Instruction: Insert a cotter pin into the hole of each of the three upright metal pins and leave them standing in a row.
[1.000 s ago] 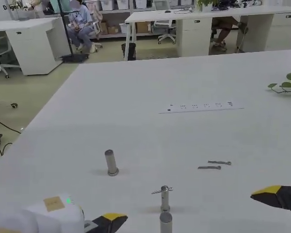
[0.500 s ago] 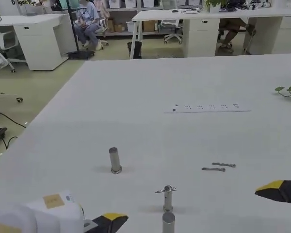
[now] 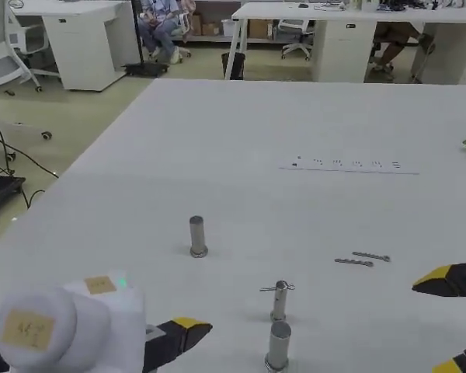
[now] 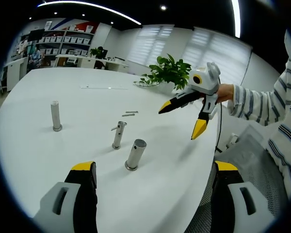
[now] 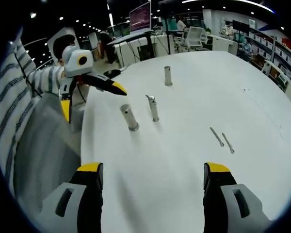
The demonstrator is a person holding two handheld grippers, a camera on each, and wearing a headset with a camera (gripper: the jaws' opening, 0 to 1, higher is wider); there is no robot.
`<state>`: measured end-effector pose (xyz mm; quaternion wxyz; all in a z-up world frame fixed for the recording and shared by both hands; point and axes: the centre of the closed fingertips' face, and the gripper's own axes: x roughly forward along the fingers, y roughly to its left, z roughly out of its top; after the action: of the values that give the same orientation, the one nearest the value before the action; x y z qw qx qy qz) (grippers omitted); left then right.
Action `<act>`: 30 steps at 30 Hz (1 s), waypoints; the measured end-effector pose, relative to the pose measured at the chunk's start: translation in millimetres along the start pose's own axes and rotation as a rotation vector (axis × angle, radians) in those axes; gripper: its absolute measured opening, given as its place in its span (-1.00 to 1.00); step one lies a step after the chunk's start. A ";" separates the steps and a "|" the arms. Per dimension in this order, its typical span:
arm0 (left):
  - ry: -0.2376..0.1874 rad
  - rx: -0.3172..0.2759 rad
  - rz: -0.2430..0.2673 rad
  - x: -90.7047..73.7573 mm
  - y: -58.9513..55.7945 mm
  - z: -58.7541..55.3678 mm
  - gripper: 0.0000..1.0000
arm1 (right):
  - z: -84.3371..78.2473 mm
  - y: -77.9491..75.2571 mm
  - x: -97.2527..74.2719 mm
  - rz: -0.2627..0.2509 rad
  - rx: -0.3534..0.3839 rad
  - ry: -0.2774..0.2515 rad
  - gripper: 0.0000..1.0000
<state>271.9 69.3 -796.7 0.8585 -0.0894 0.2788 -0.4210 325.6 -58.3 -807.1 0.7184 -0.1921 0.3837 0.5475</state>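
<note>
Grabbing next: loose cotter pins [image 3: 361,259] flat on bench [image 3: 295,116], likely light, thin, slippery; pinch mid-shank.
Grippers: left gripper [image 4: 153,167], right gripper [image 5: 153,167] both spread wide, empty.

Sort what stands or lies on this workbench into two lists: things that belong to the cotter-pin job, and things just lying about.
Belongs to the job:
- far pin, upright
- middle pin, upright, with a cotter pin through it
- near pin, upright
- two loose cotter pins

Just lying about:
- white power strip
- leafy plant
</note>
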 end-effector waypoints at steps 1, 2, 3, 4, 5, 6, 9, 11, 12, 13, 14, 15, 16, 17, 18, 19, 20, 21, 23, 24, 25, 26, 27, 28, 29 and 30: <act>-0.004 -0.005 0.000 -0.2 -0.1 0.4 0.96 | 0.3 -1.9 1.0 0.000 -0.002 0.006 0.72; -0.005 -0.008 -0.002 -0.2 -0.5 0.5 0.94 | 0.3 -2.5 1.3 0.001 -0.002 0.008 0.72; -0.008 -0.010 -0.003 -0.3 -0.8 0.7 0.94 | 0.0 -4.7 2.5 0.002 -0.002 0.014 0.72; -0.012 -0.011 -0.002 -0.1 -0.9 0.7 0.95 | -0.7 -7.2 3.9 0.002 -0.001 0.021 0.71; -0.011 -0.011 -0.003 0.0 -1.0 0.0 0.96 | -1.5 -8.7 4.9 0.003 -0.001 0.029 0.71; -0.009 -0.011 -0.004 0.1 -1.2 -0.6 0.97 | -2.8 -11.4 6.5 0.002 -0.002 0.040 0.70; -0.001 -0.006 -0.008 0.2 -0.8 -2.8 0.97 | -4.7 -19.8 10.6 -0.005 0.002 0.058 0.61; 0.004 -0.002 -0.012 1.1 -0.4 -3.9 0.97 | -5.3 -24.0 13.5 -0.003 -0.004 0.071 0.58; 0.014 0.005 -0.019 1.9 -0.7 -5.5 0.97 | -5.5 -25.7 14.7 -0.002 -0.009 0.078 0.57; 0.020 0.011 -0.022 2.4 -0.8 -6.2 0.97 | -6.0 -28.5 16.1 -0.002 -0.018 0.092 0.56; 0.024 0.016 -0.026 3.4 -1.1 -6.5 0.97 | -6.2 -30.6 17.1 -0.004 -0.022 0.101 0.54; 0.026 0.018 -0.029 3.9 -1.4 -6.7 0.97 | -6.2 -33.8 18.4 -0.007 -0.029 0.113 0.53; 0.028 0.020 -0.033 4.8 -1.9 -7.0 0.97 | -6.2 -34.8 18.9 -0.008 -0.031 0.116 0.52; 0.030 0.020 -0.036 5.4 -2.3 -7.2 0.97 | -5.9 -36.5 19.8 -0.008 -0.036 0.121 0.51; 0.033 0.021 -0.039 6.1 -2.6 -7.6 0.97 | -5.0 -38.9 21.1 -0.007 -0.043 0.127 0.50; 0.034 0.022 -0.041 6.5 -2.8 -7.9 0.97 | -4.0 -41.6 22.4 -0.007 -0.048 0.132 0.48; 0.035 0.022 -0.042 7.0 -2.9 -8.1 0.97 | -3.2 -43.6 23.3 -0.007 -0.049 0.134 0.47; 0.036 0.020 -0.044 7.5 -3.2 -8.2 0.96 | -2.1 -46.5 24.7 -0.009 -0.050 0.137 0.46; 0.036 0.008 -0.046 8.4 -2.9 -9.0 0.95 | -0.8 -51.6 28.2 -0.010 -0.051 0.139 0.44; 0.036 0.007 -0.045 8.5 -2.8 -9.2 0.95 | -0.5 -53.5 29.7 -0.010 -0.051 0.141 0.43; 0.040 0.011 -0.043 8.5 -2.4 -10.0 0.95 | -0.6 -55.6 31.1 -0.010 -0.051 0.144 0.42; 0.043 0.017 -0.042 8.7 -2.1 -10.9 0.95 | -0.6 -58.5 32.8 -0.013 -0.052 0.150 0.41; 0.045 0.021 -0.042 8.6 -1.9 -11.5 0.95 | -0.3 -60.4 33.9 -0.015 -0.056 0.150 0.38; 0.049 0.023 -0.044 8.8 -1.8 -12.8 0.94 | 1.3 -62.6 35.7 -0.011 -0.069 0.144 0.35; 0.051 0.025 -0.045 9.0 -1.8 -13.7 0.94 | 2.3 -64.2 37.1 -0.008 -0.072 0.139 0.33; 0.056 0.030 -0.050 9.4 -2.2 -15.1 0.94 | 3.4 -66.9 39.0 -0.005 -0.069 0.136 0.30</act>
<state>266.6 61.9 -812.2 0.8409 -0.0717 0.2940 -0.4486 393.3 -52.9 -844.3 0.6851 -0.2543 0.4119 0.5443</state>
